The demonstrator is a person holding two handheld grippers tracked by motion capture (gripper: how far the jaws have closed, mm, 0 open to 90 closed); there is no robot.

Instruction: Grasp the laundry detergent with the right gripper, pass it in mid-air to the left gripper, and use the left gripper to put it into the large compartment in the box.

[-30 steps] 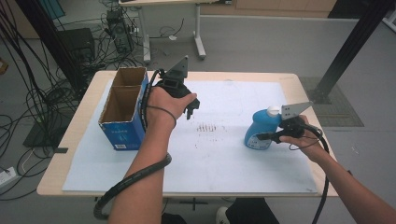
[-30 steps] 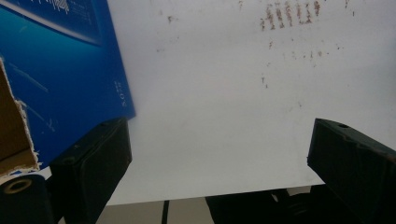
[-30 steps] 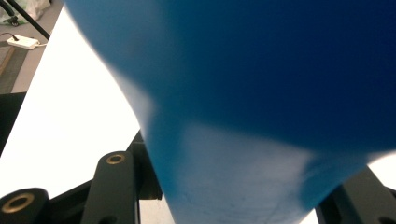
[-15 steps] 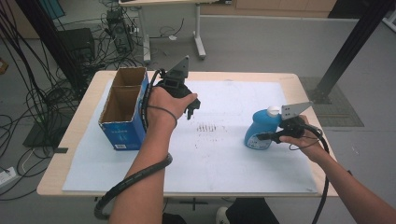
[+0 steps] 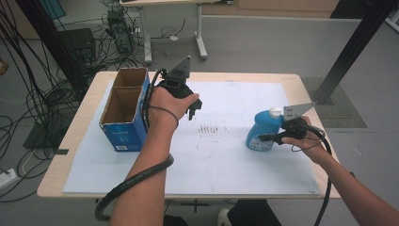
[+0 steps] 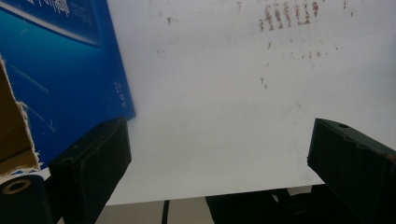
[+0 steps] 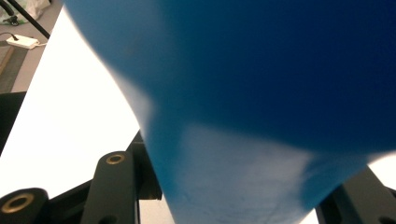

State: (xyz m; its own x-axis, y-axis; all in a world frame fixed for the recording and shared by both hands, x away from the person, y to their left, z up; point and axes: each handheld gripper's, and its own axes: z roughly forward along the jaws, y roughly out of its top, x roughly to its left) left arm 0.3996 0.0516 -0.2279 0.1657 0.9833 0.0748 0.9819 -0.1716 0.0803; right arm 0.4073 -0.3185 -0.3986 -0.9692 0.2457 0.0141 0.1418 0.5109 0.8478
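On the table [image 5: 282,80] your right tongs [image 5: 263,138] grip the blue bottle [image 5: 259,132]; your left tongs [image 5: 193,109] gape wide beside the box [image 5: 123,134].

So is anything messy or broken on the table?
Yes. The white sheet has rows of small brownish smudges in its middle, clearer in the left gripper view. The blue box has a ragged, torn cardboard edge. The blue bottle stands upright, nothing spilled around it.
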